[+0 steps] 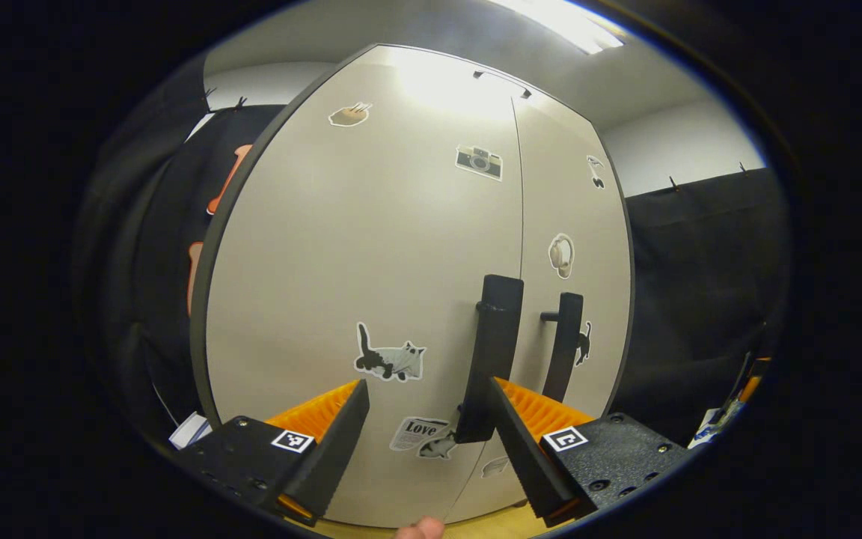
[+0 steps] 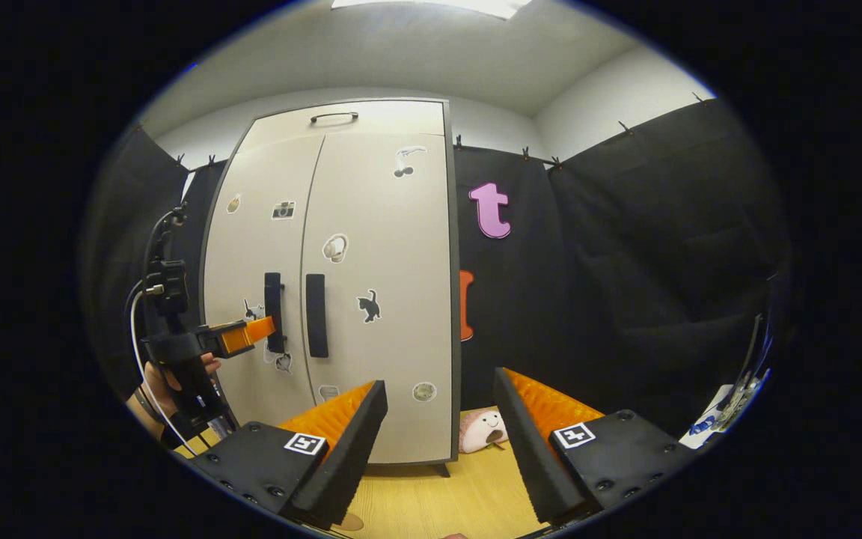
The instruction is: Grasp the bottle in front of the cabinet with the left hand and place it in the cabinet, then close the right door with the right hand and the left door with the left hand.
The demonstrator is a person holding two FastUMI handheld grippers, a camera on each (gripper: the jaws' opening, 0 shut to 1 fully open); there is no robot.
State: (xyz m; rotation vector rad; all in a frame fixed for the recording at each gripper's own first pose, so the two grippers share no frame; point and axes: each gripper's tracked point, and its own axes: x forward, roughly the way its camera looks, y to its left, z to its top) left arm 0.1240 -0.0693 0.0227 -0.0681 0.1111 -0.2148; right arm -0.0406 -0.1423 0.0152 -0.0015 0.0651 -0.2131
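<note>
The pale cabinet stands with its left door (image 1: 371, 247) and right door (image 1: 577, 202) both shut, their edges meeting along the middle seam. My left gripper (image 1: 427, 385) is open close to the left door, and the dark left handle (image 1: 492, 352) rises just past its right finger. The right handle (image 1: 566, 344) is a little farther right. In the right gripper view a hand holds the left gripper (image 2: 251, 333) with its tips at the left handle (image 2: 273, 311). My right gripper (image 2: 438, 419) is open, back from the cabinet (image 2: 386, 247), holding nothing.
Stickers dot both doors. A small pink plush toy (image 2: 482, 430) lies on the wooden surface (image 2: 438, 494) by the cabinet's right foot. Black cloth (image 2: 625, 262) hangs to the right of the cabinet and behind it.
</note>
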